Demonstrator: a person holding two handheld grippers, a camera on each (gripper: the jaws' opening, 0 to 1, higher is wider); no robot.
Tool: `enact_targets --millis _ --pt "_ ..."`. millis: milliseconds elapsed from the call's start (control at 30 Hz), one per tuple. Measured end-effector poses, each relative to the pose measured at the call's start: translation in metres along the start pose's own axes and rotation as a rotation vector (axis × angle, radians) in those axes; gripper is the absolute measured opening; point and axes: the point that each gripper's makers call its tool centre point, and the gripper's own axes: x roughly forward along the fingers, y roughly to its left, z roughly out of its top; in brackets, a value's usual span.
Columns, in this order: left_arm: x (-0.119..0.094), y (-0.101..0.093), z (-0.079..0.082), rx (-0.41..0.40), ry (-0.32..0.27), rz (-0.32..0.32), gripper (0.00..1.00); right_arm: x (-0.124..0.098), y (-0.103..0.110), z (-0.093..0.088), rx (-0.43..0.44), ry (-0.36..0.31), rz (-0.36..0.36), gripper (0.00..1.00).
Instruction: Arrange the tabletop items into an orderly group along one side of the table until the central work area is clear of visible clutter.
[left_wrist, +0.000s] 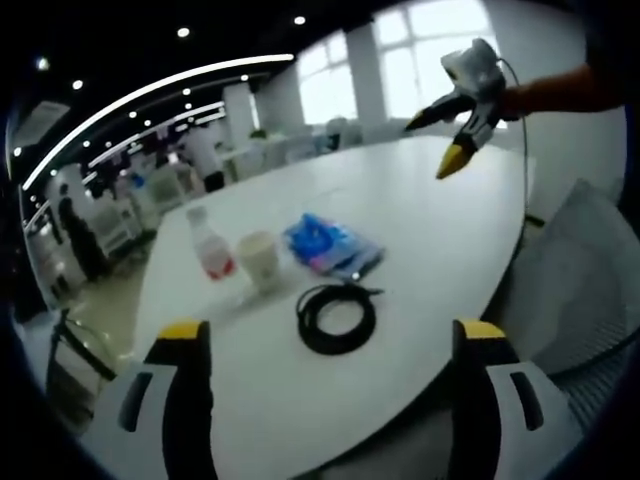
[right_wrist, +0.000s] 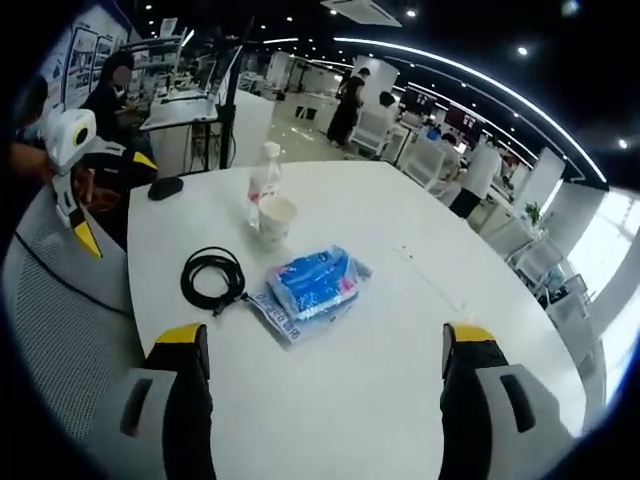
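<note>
- Spreading across both views, the white surface (right_wrist: 420, 300) is a broad rounded top, bare apart from a small cluster of things near its middle.
- A grey mesh chair (right_wrist: 60, 330) stands against the surface's near edge in the right gripper view.
- The left tool (left_wrist: 330, 345) has its yellow-tipped jaws spread wide apart, nothing between them, held over the near edge and looking at the cluster.
- The right tool (right_wrist: 325, 345) is likewise spread wide and empty above the surface; in the left gripper view it hangs in the air over the far side, its jaws parted.
- The blue packet in a clear plastic bag (right_wrist: 312, 285) lies flat in the middle, slightly crumpled, with a touch of pink at one side.
- The black cable (right_wrist: 212, 277) is wound into a loose ring just beside the packet, its plug end pointing toward it.
- A clear plastic bottle (right_wrist: 262, 183) with a white cap and red label stands upright.
- The white paper cup (right_wrist: 276, 219) stands upright just beside the bottle, mouth up.
- A small dark object (right_wrist: 165, 187) lies alone near the surface's edge; what it is, I cannot tell.
</note>
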Motion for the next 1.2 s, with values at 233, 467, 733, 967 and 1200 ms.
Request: enact_targets --millis 233,467,733,967,1200 --pt "0.001 -0.001 -0.002 0.007 0.011 -0.004 0.96 0.013 -0.008 0.005 -0.050 0.001 0.013 0.96" --pt "0.002 -0.002 -0.004 0.011 0.019 -0.010 0.96 0.028 -0.012 0.008 -0.114 0.010 0.024 0.96" --pt "0.003 -0.004 -0.006 0.014 0.027 -0.017 0.95 0.044 -0.021 0.014 -0.190 0.020 0.038 0.96" --pt "0.003 -0.004 -0.007 0.015 0.032 -0.020 0.95 0.064 -0.030 0.021 -0.202 0.026 0.045 0.95" --pt "0.003 -0.004 -0.008 0.013 0.039 -0.020 0.94 0.082 -0.031 0.027 -0.168 0.023 0.048 0.94"
